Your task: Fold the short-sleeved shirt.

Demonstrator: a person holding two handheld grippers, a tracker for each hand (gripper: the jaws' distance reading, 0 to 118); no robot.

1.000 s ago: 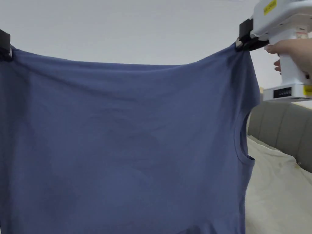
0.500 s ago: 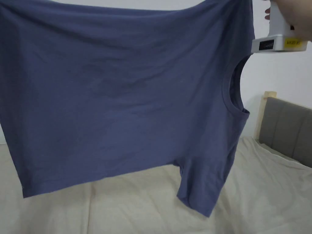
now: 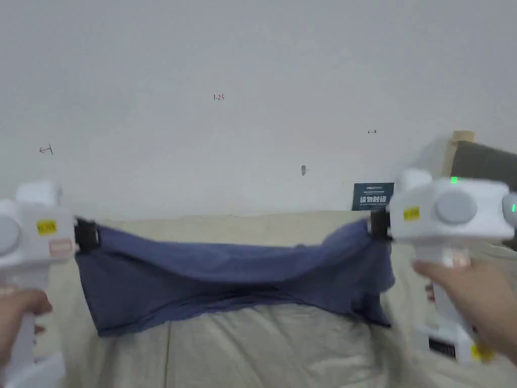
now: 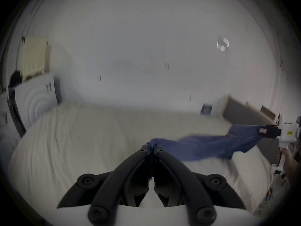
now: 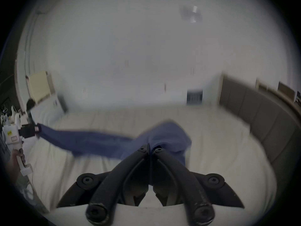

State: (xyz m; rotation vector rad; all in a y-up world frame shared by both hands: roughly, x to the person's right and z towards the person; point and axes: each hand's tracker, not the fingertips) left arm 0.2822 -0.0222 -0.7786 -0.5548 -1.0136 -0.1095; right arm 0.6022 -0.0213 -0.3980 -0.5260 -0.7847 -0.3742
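The blue shirt [image 3: 227,275], hanging tall and spread half a second ago, now billows low over the cream bed [image 3: 282,348], stretched between the left gripper [image 3: 87,235] and right gripper [image 3: 379,225], both clenched on its corners, so laying it flat looks close.

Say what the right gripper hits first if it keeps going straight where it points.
Beyond the shirt it grips, the right gripper probably meets the bed, then the wall; depth is unclear.
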